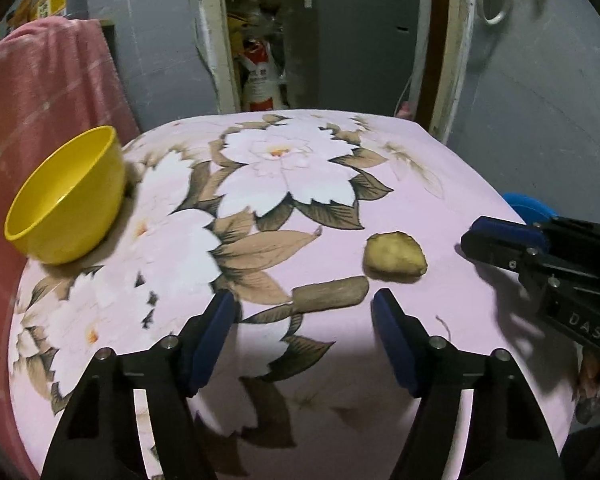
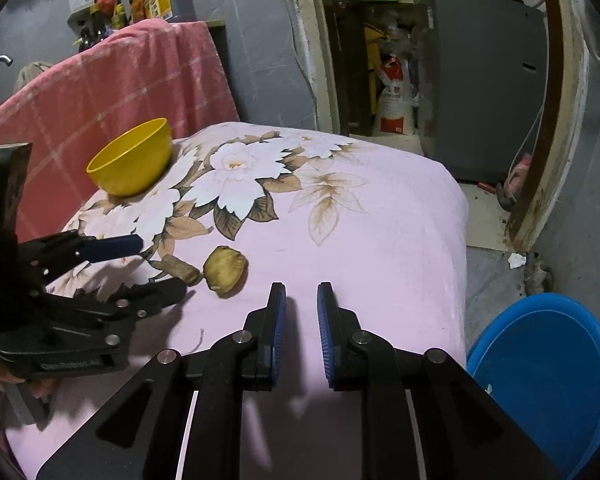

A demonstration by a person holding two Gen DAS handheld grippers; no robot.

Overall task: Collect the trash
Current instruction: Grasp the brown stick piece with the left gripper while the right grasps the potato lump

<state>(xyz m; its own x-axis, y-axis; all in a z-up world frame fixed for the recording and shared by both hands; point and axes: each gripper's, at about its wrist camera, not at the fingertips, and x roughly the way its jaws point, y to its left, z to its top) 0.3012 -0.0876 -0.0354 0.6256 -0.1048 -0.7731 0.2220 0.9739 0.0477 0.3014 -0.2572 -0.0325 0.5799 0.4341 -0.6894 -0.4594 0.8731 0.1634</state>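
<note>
A brownish-yellow lump of trash, like a peel or food scrap [image 1: 395,255], lies on the pink flowered cloth [image 1: 400,168]; it also shows in the right wrist view [image 2: 225,269]. My left gripper [image 1: 304,312] is open and empty, just short of the scrap and a little to its left. My right gripper [image 2: 302,300] has its jaws nearly closed with a narrow gap, empty, to the right of the scrap. It shows from the side in the left wrist view [image 1: 496,240]. The left gripper shows in the right wrist view [image 2: 148,264].
A yellow bowl [image 1: 70,196] stands at the table's far left edge, also in the right wrist view [image 2: 132,158]. A blue basin [image 2: 544,376] sits on the floor to the table's right. A pink checked cloth [image 2: 100,92] hangs behind the bowl. A doorway with a grey cabinet [image 1: 348,36] lies beyond.
</note>
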